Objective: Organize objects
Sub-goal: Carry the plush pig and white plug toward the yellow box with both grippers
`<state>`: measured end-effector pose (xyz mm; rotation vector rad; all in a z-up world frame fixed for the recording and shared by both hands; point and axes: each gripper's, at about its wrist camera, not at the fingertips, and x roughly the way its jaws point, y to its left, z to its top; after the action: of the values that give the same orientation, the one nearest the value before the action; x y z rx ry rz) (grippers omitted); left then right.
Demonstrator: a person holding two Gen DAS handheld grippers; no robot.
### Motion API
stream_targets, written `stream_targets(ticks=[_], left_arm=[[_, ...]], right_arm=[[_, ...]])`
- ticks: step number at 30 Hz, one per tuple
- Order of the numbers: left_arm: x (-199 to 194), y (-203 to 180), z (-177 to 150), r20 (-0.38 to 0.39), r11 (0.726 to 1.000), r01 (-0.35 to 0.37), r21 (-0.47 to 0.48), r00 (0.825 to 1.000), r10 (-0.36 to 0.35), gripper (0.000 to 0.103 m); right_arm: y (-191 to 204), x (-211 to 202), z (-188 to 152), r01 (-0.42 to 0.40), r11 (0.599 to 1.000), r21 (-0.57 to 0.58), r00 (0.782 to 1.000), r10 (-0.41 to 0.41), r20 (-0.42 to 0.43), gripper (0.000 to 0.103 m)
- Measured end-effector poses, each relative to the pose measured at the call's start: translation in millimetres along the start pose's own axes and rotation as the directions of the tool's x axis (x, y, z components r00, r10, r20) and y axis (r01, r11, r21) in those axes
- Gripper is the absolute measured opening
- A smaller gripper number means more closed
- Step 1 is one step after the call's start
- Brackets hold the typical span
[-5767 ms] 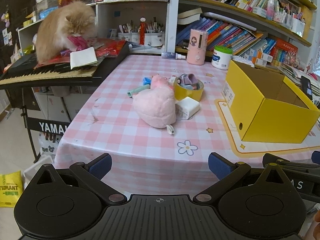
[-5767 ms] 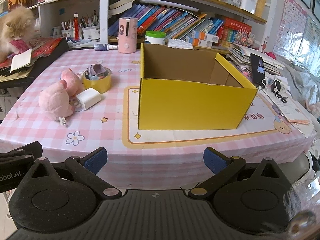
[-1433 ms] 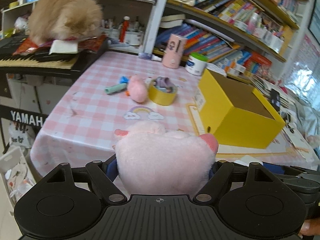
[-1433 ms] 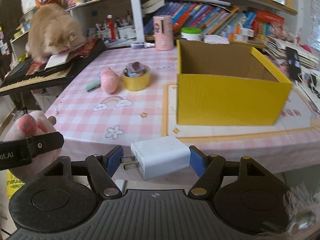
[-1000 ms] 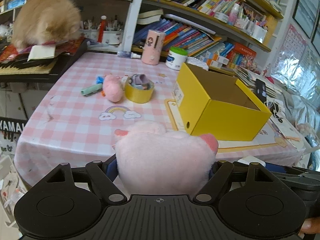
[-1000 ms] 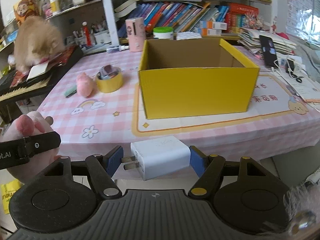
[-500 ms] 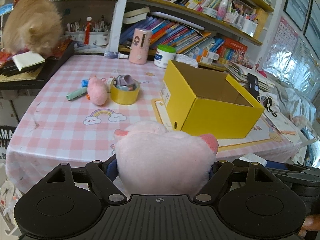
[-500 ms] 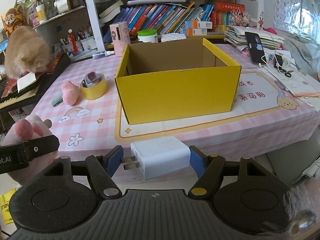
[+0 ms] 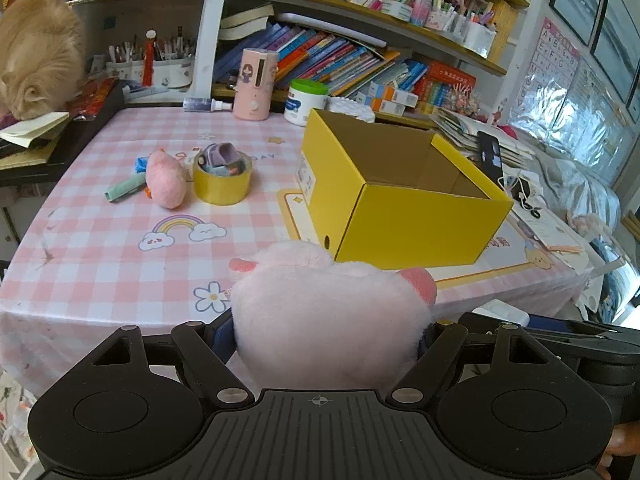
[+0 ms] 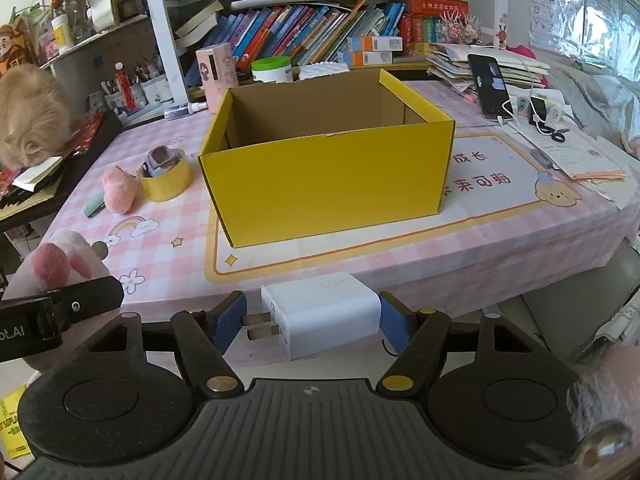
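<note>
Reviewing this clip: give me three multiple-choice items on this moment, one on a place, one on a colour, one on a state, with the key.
1. Where does the small pink plush lie?
A. inside the box
B. on the tablecloth beside the tape roll
C. on the bookshelf

2. What colour is the outside of the open box?
A. yellow
B. blue
C. white

3. What is the right gripper doing?
A. hanging open with nothing between its jaws
B. clamped on a pen
C. clamped on the white charger

Key: 1 B, the plush lies right next to the roll on the checked cloth; 2 A, its walls are yellow; 3 C, both pads press the charger's ends.
</note>
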<state>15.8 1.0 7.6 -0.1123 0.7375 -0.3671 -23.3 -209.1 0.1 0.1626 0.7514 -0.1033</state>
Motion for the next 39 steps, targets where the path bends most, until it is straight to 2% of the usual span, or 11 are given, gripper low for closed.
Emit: stream_targets(ticks=[14,25,39], left_arm=[[-4.8,-2.2,1.0,0.011,1.0,-0.007,0.009,1.0,0.006,0.079],[-5.9,-7.0,-1.7,0.01,1.0,0.015,0.023,1.0,-0.015,0.079],[9.5,-32.5,3.7,-0.006,0.995,0.062,0.083,0.998,-0.062,0.079]], right_arm=[[1.6,-2.8,1.6,-0.01,1.0,-0.018,1.0,0.01,0.01,0.069],[-0.7,-9.2,-1.9,0.001,1.0,-0.008,1.0,-0.001,0.019,0.069],[-20.7,-8.1,-1.3,0.031,0.999,0.032,0.999,-0.032,0.017,0.069]])
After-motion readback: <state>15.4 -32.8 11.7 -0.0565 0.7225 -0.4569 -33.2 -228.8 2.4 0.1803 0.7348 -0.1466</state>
